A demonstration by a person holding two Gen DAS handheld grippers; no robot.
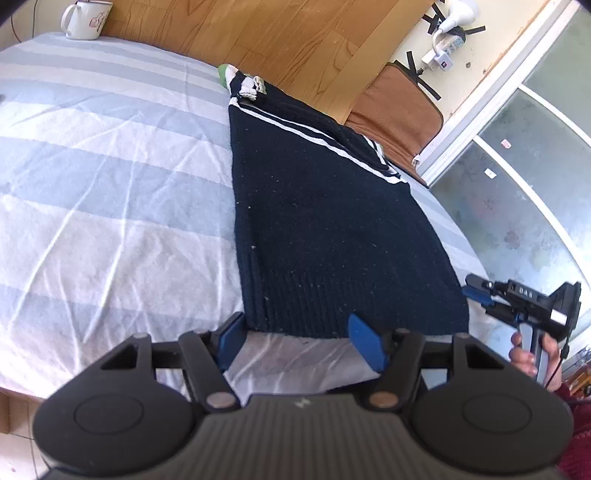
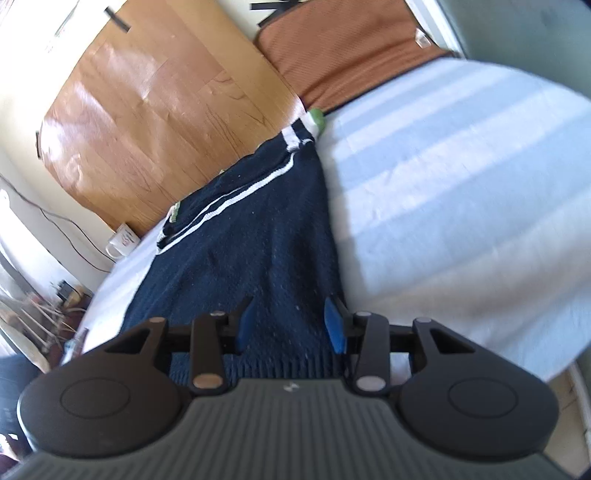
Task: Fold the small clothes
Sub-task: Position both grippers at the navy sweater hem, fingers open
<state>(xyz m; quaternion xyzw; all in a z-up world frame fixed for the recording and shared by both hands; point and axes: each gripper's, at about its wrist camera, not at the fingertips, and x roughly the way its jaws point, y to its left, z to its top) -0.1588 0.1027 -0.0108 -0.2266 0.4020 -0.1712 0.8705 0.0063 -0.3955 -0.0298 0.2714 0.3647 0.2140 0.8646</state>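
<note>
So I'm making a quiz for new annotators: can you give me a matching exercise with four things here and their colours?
Things:
1. sweater
2. mug
3. cushion
4. bedsheet

Colours:
A. brown
B. pale blue and white stripes
C. navy with white stripes
D. white

Pairs: 1-C, 2-D, 3-A, 4-B

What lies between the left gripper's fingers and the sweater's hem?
Only bare striped sheet separates the left gripper from the sweater hem; left wrist view shows it.

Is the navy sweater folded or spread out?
Folded: the navy sweater lies as a narrow strip, sleeves tucked in, on the striped sheet.
</note>
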